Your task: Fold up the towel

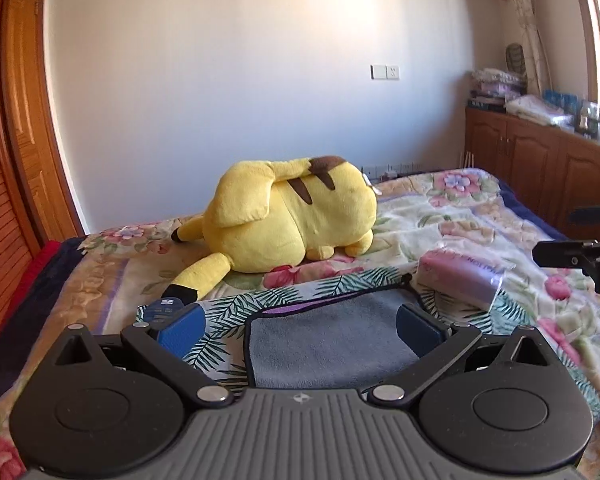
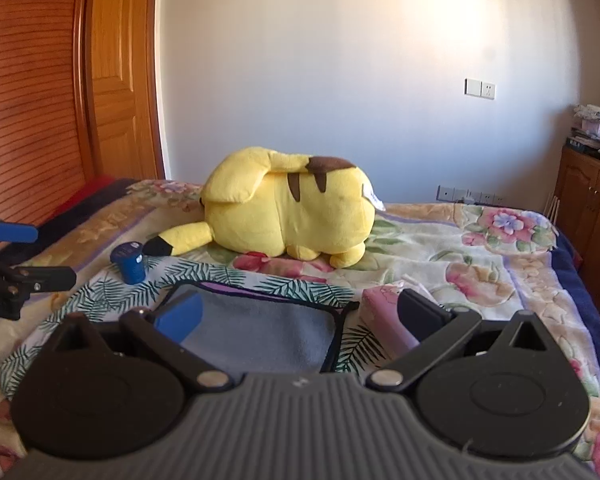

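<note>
A grey towel [image 1: 332, 340] with a dark border and a purple underside lies flat on a leaf-print cloth [image 1: 228, 312] on the bed. It also shows in the right wrist view [image 2: 260, 332]. My left gripper [image 1: 300, 326] is open, hovering over the towel's near part, holding nothing. My right gripper [image 2: 300, 320] is open above the towel's right edge, holding nothing. The right gripper shows at the left view's right edge [image 1: 580, 258], the left gripper at the right view's left edge [image 2: 24, 272].
A yellow plush toy [image 1: 292, 216] lies behind the towel. A pink tissue pack [image 1: 460, 280] lies right of the towel, a small blue jar [image 2: 130, 260] to its left. A floral blanket [image 1: 480, 216] covers the bed. Wooden cabinets [image 1: 540, 160] stand on the right.
</note>
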A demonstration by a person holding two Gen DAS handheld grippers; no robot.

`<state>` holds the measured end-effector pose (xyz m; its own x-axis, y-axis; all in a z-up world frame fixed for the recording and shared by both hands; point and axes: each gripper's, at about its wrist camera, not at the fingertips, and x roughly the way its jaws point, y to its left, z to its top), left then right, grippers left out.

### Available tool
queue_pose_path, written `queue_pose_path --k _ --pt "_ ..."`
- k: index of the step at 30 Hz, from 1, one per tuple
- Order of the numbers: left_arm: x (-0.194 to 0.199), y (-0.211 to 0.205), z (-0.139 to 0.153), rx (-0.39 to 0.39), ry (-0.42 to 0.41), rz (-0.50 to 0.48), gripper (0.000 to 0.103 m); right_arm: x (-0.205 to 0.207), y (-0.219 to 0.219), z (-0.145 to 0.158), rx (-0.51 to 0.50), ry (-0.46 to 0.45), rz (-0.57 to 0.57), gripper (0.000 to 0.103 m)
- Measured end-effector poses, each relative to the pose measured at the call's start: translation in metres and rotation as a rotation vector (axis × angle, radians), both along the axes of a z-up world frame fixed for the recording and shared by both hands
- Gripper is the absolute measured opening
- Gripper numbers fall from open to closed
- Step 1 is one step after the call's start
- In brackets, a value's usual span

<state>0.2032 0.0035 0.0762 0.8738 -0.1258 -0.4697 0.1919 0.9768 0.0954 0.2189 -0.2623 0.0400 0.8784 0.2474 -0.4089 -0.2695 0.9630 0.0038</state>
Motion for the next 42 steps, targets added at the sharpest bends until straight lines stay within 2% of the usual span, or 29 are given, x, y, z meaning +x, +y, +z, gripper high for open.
queue_pose_path --k 11,16,32,39,42 --pt "-0.044 -0.003 0.044 0.03 -0.048 0.002 0.087 -0.037 -0.006 0.037 0.026 -0.048 -0.009 0.103" --pt "-0.064 -0.004 0.053 0.027 -0.064 0.015 0.087 -0.052 -0.01 0.046 0.031 -0.068 -0.013 0.103" --pt "-0.127 -0.009 0.005 -0.003 0.001 0.003 0.087 -0.102 -0.005 0.015 0.017 -0.015 -0.012 0.103" --pt "-0.147 -0.011 -0.02 0.036 -0.015 0.039 0.087 -0.12 -0.001 -0.002 0.046 -0.007 -0.021 0.103" --pt "-0.155 -0.01 -0.029 0.024 -0.018 0.062 0.087 -0.13 0.0 -0.008 0.058 -0.016 -0.017 0.103"
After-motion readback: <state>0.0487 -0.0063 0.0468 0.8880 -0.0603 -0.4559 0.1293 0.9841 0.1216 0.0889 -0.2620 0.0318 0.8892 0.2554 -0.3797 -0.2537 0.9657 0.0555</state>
